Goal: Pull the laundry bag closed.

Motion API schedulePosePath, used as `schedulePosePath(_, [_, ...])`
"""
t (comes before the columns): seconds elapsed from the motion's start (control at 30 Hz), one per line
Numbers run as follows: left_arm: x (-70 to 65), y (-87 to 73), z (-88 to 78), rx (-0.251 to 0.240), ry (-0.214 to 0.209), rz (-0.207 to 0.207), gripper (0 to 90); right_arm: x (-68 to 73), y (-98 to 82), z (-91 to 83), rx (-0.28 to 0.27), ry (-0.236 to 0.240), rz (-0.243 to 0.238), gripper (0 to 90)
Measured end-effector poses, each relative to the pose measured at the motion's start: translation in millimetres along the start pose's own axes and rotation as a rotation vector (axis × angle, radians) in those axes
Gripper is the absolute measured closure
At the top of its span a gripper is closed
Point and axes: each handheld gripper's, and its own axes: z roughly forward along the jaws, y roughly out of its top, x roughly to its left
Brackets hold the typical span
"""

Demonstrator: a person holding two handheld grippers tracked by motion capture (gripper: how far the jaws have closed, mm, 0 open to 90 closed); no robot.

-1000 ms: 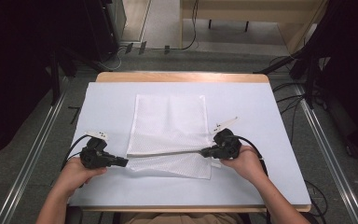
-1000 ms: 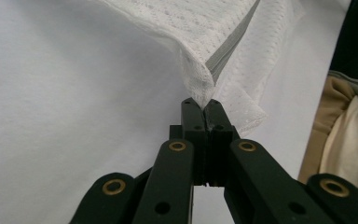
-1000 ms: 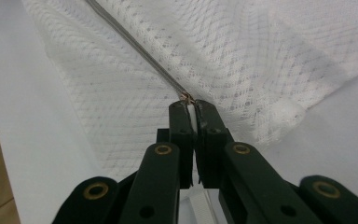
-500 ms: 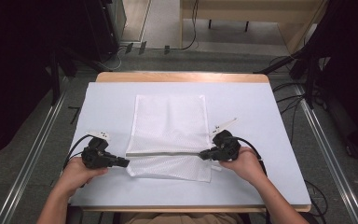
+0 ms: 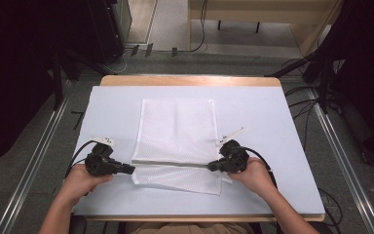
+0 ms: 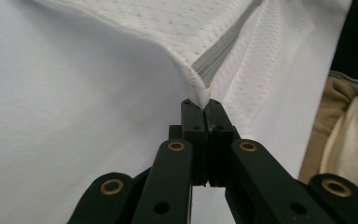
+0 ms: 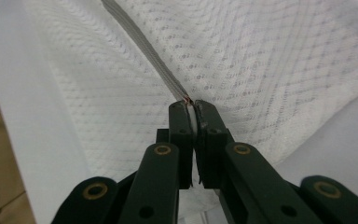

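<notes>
A white mesh cloth (image 5: 177,129) with a grey zipper edge lies on the pale sheet that covers the table (image 5: 272,122). Its near edge is lifted off the sheet and stretched taut between my two grippers. At the cloth's left corner, my left gripper (image 5: 129,169) is shut on the mesh cloth (image 6: 200,91); its own view shows the jaws (image 6: 205,105) pinching the corner. On the other side, my right gripper (image 5: 212,166) is shut on the zipper end of the cloth (image 7: 186,97), with its jaws (image 7: 193,106) closed on the fabric. A lower layer of the cloth (image 5: 175,180) lies flat under the raised edge.
The table's wooden rim (image 5: 190,80) shows at the far side. Metal rails (image 5: 34,161) run along the floor on both sides, and cables (image 5: 302,105) lie to the right. Bare sheet surrounds the cloth on all sides.
Both grippers have carried the pinched near edge a little farther away across the cloth, so more of the lower layer shows in front of it.
</notes>
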Motion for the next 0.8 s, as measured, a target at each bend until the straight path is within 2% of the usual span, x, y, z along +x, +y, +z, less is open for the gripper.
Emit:
schedulePosePath(0.07, [1.5, 0.1, -0.8, 0.000, 0.011, -0.013, 90.0, -0.5, -0.6, -0.1, -0.002, -0.008, 0.001, 88.5])
schedulePosePath(0.17, [1.3, -1.0, 1.3, 0.036, 0.008, -0.008, 90.0, -3.0, -2.7, -4.1, 0.003, -0.017, -0.002, 88.8])
schedulePosePath(0.2, [0.9, -1.3, 1.8, 0.041, 0.036, -0.002, 90.0, -3.0, -2.7, -4.1, 0.003, -0.017, -0.002, 88.8])
schedulePosePath(0.23, [3.8, -1.9, 0.6, 0.046, 0.031, -0.028, 90.0, -3.4, -3.8, -5.1, 0.016, -0.042, 0.003, 88.8])
schedulePosePath(0.27, [5.0, -2.9, -0.7, 0.033, 0.007, -0.031, 90.0, -7.3, -7.2, -6.9, 0.038, -0.063, 0.000, 88.8])
schedulePosePath(0.3, [4.3, -2.1, -0.1, 0.027, -0.004, -0.034, 90.0, -12.1, -10.1, -9.3, 0.022, -0.023, 0.032, 88.7])
schedulePosePath(0.33, [1.7, 0.7, 1.7, 0.024, 0.009, -0.024, 90.0, -13.7, -11.6, -11.7, 0.008, -0.016, 0.053, 88.6])
schedulePosePath(0.4, [-2.6, 5.0, 5.9, 0.020, -0.004, 0.000, 90.0, -11.3, -9.6, -13.4, 0.004, -0.052, 0.034, 88.4])
schedulePosePath(0.43, [-3.4, 5.3, 6.4, 0.019, 0.005, 0.012, 90.0, -10.9, -8.6, -13.0, 0.000, -0.049, 0.019, 88.3])
schedulePosePath(0.5, [-1.4, 4.2, 5.3, 0.012, -0.010, -0.002, 90.0, -10.5, -8.6, -13.1, -0.005, -0.043, 0.013, 88.2])
schedulePosePath(0.57, [-0.8, 3.1, 3.3, 0.002, -0.015, 0.001, 89.3, -10.8, -8.9, -13.7, -0.017, -0.031, -0.005, 87.9])
schedulePosePath(0.67, [-1.8, 3.0, 2.7, -0.014, -0.019, 0.016, 87.2, -10.7, -8.1, -13.9, -0.020, -0.026, -0.002, 87.2])
schedulePosePath(0.73, [-2.1, 3.1, 2.0, -0.023, -0.025, 0.022, 81.3, -10.3, -7.8, -14.1, -0.027, -0.029, -0.011, 86.3])
schedulePosePath(0.8, [-2.7, 3.3, 2.0, -0.021, -0.036, 0.013, 73.5, -9.5, -7.3, -15.9, -0.055, -0.031, -0.022, 81.5])
